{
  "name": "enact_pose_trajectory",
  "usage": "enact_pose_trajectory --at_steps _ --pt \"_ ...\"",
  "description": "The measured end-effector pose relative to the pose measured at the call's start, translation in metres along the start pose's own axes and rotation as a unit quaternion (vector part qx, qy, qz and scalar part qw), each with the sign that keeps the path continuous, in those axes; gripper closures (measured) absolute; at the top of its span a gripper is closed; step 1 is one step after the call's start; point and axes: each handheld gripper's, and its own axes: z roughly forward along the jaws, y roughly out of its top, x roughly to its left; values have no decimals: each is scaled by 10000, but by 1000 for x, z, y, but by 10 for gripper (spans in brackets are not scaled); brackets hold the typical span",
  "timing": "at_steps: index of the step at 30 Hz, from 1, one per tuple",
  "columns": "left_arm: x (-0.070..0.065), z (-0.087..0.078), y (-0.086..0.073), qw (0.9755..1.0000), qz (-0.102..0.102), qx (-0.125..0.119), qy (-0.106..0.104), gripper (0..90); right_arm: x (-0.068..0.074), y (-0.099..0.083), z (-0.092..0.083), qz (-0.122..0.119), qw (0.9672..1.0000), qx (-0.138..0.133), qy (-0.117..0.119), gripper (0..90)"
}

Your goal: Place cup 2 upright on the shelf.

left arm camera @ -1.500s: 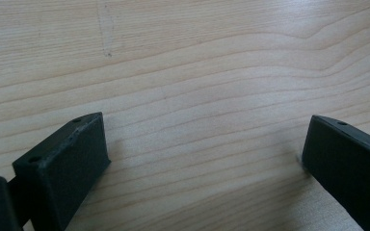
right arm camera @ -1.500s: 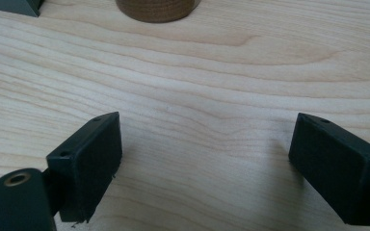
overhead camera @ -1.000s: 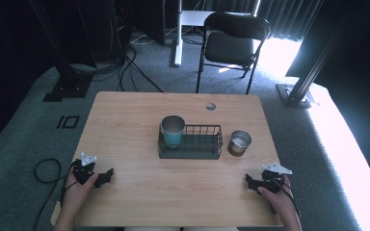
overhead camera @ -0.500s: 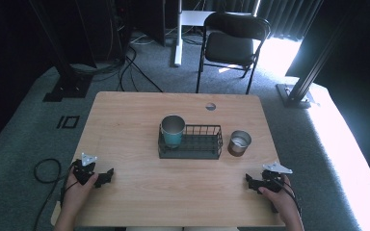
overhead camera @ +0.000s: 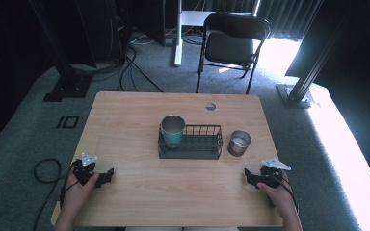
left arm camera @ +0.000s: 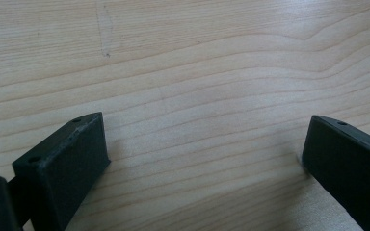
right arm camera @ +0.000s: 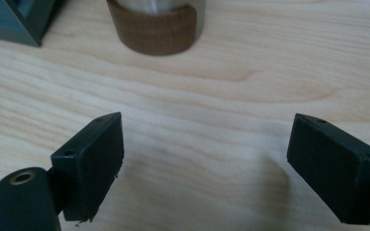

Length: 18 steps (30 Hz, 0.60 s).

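Pale wood runs bare under both of your grippers on the table (overhead camera: 125, 125), with the work waiting mid-table: a black wire basket (overhead camera: 190, 142) holding a teal cup (overhead camera: 173, 131) upright at its left end, and a steel cup with a brown band (overhead camera: 239, 143) standing just beside the basket's right end, on the table and outside the wire; your left gripper (overhead camera: 107, 174) rests near the front-left edge, jaws spread wide over plain grain in the left gripper view, holding nothing; your right gripper (overhead camera: 247, 176) rests near the front-right edge, jaws likewise wide and empty, and the right gripper view already looks toward the banded cup's base (right arm camera: 156, 26) with a corner of the basket (right arm camera: 14, 19) at upper left. The step in hand looks like a reach for that banded cup with your right gripper; to do it well, keep the jaws at this width until they straddle the cup, come in level and square so both pads meet the brown band rather than the smooth steel above, and close gently; approach from the open side, away from the basket, so a jaw does not catch the wire; lift straight up before carrying over the rim, keeping the cup upright.
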Motion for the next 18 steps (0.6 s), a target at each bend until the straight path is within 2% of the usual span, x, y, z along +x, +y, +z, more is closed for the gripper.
enact_pose_trajectory --at_steps 5,14,18 --pt "0 0 0 10000 -1 0 0 29 0 5 3 27 9999 -141 40 125" --pt "0 0 0 10000 23 1 -26 29 2 16 11 -4 9997 -213 86 125" --pt "0 0 0 10000 23 1 -26 29 5 24 14 5 9994 -288 182 126"
